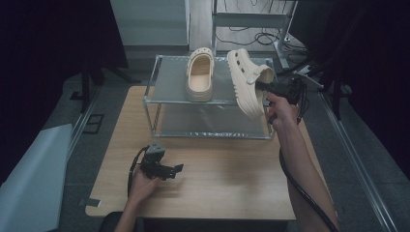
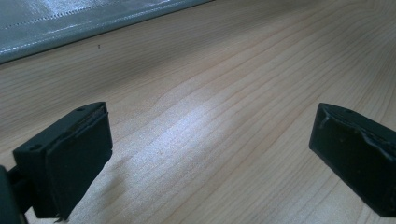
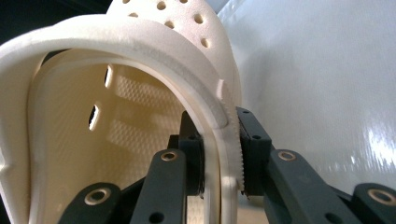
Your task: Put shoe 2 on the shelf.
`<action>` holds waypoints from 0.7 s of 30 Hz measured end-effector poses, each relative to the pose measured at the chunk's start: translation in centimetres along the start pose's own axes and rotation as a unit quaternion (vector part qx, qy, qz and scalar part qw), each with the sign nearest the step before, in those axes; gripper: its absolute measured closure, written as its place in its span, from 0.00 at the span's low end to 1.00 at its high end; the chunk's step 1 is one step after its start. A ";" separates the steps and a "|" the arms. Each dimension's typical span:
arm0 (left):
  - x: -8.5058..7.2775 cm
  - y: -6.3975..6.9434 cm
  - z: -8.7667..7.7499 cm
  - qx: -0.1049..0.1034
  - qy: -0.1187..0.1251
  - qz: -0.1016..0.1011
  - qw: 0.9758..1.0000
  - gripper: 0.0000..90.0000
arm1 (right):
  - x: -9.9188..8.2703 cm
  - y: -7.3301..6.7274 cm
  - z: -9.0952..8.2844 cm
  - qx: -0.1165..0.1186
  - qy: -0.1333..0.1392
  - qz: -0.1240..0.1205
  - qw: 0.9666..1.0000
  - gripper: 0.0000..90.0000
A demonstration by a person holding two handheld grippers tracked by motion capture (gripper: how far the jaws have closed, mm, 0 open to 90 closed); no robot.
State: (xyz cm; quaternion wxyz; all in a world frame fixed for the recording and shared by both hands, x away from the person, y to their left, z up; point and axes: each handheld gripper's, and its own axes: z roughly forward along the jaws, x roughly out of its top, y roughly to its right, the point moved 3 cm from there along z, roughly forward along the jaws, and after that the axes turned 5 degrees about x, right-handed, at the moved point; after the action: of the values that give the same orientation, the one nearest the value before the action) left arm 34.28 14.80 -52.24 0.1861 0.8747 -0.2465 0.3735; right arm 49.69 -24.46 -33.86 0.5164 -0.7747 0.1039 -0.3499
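Pinching clog wall: my right gripper (image 3: 223,154) clamps the second clog (image 1: 246,82), tilted, right of centre over the shelf rack (image 1: 159,72) | left gripper (image 1: 167,169) open, empty, lower left | risk: thin-rim hold twists, clog drops onto first clog (image 1: 199,73).

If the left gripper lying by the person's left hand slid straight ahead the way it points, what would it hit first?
Probably nothing soon: the left gripper, jaws open, points across bare wooden table. The silver rack shelf lies off to the side; depth is unclear.

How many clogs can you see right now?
2. One clog stands on the rack's top shelf; the other clog is held tilted by the right gripper beside it.
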 end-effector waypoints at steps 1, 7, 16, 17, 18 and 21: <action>0.0 0.0 0.0 -0.001 0.000 0.000 1.000 0.00 | 0.2 -0.1 0.2 -0.002 0.002 0.000 1.000 0.83; 0.1 0.0 0.0 -0.001 0.004 0.000 1.000 0.00 | 1.3 -0.2 1.6 -0.022 0.019 -0.002 1.000 0.83; 0.1 -0.2 -0.1 -0.004 0.006 -0.003 1.000 0.00 | 2.8 0.1 3.5 -0.055 0.041 -0.003 0.998 0.83; 0.1 -0.2 -0.1 -0.004 0.006 -0.004 1.000 0.00 | 2.9 0.3 3.7 -0.060 0.042 -0.004 0.997 0.83; 0.1 -0.2 -0.1 -0.005 0.006 -0.005 1.000 0.00 | 3.0 0.4 3.9 -0.064 0.044 -0.006 0.997 0.83; 0.1 -0.3 -0.1 -0.005 0.006 -0.005 1.000 0.00 | 3.0 0.8 4.5 -0.075 0.051 -0.006 0.996 0.83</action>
State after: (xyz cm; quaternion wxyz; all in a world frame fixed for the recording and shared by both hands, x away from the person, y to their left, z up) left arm 34.47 15.04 -52.16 0.1940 0.8726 -0.2429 0.3768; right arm 54.99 -23.10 -34.25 0.4486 -0.7931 0.1516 -0.3831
